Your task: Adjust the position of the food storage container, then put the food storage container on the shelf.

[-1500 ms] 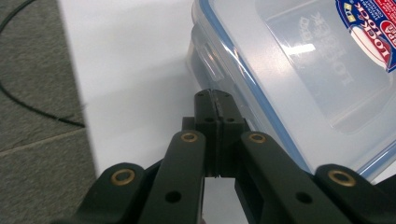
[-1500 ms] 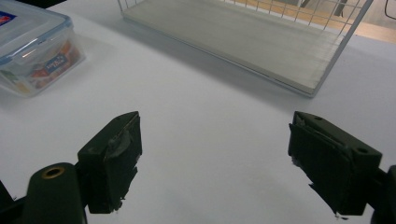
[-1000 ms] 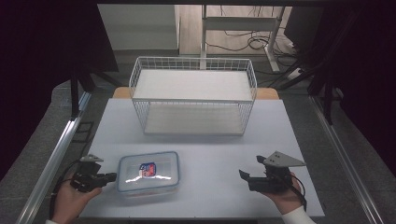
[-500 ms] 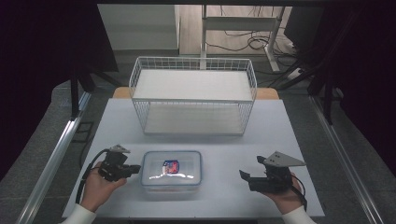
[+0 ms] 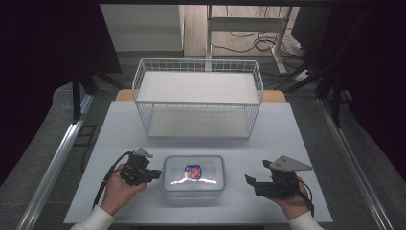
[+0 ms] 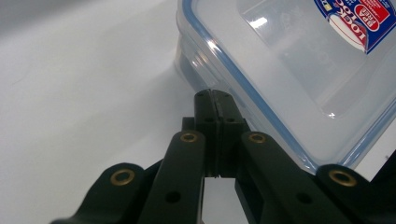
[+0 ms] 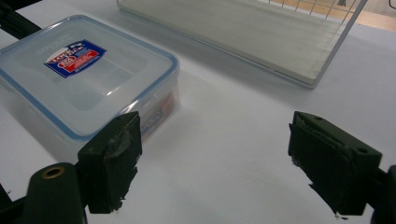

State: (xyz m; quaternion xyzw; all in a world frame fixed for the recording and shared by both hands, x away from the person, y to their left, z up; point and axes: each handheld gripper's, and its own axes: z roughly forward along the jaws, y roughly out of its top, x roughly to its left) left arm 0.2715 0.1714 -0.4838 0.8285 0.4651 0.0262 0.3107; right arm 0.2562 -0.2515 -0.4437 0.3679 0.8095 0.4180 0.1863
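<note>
One clear lidded container (image 5: pixel 193 176) sits on the near centre of the white table (image 5: pixel 287 129), in front of the wire basket (image 5: pixel 198 98). The left gripper (image 5: pixel 154 174), jaws clenched empty, has its tips against the container's left wall; the left gripper view shows that contact. The right gripper (image 5: pixel 252 184) rests well apart on the right, jaws released.

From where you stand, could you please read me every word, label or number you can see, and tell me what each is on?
"LOCK" on the red-and-blue sticker on the box lid, seen upside down in the left gripper view; the letters beside it are cut off.
The sticker's smaller print: too blurred to read.
Faint embossed line on the lid: unreadable.
</note>
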